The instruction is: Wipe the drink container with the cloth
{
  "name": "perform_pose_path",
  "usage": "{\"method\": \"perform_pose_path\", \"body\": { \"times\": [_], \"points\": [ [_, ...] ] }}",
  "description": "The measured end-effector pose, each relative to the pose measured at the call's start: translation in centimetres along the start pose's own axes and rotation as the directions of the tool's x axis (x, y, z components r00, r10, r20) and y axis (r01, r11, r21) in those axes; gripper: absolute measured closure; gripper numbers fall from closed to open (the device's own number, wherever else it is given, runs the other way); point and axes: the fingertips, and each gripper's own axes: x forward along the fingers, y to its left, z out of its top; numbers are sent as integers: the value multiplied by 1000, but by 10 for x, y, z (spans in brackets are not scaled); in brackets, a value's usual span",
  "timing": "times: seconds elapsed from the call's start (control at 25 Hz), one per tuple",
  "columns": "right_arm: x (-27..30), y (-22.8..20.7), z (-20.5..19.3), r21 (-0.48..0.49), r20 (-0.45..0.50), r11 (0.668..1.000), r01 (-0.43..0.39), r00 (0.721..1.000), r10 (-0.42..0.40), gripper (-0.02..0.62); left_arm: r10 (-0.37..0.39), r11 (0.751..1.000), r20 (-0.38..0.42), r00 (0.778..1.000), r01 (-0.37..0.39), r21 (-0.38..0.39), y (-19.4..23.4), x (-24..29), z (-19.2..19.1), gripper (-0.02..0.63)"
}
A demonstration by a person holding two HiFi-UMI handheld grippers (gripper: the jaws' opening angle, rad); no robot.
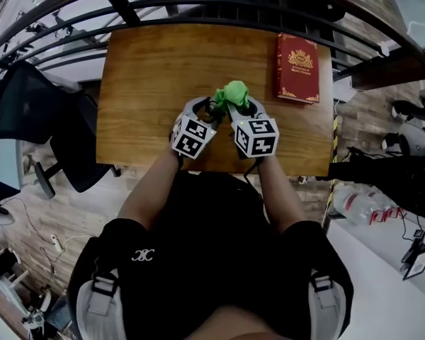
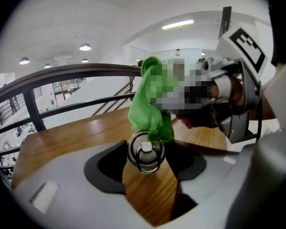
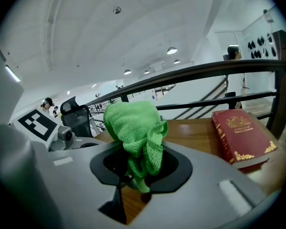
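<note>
The right gripper [image 1: 241,112] has its jaws pinched on a bunched green cloth [image 3: 136,130], most of which bulges out above them. The left gripper [image 1: 204,110] has its jaws closed around the drink container [image 2: 146,154], seen cap-end on, a round bottle with a white cap. The two grippers are close together over the middle of the wooden table [image 1: 149,76], and a fold of the cloth hangs down onto the bottle's upper edge beside the cap.

The wiping step looks to be under way at the cap end. The next move probably calls for the left grip to hold steady while the cloth rubs round and along the body. A red book [image 1: 297,67] lies well clear.
</note>
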Motion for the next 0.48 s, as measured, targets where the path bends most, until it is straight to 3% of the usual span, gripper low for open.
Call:
{"method": "perform_pose_path", "body": {
  "times": [0.48],
  "points": [
    [27, -21, -36, 7, -114, 1000, 28, 993, -27, 494, -4, 999, -11, 1000, 4, 34, -2, 1, 0, 301]
  ]
}}
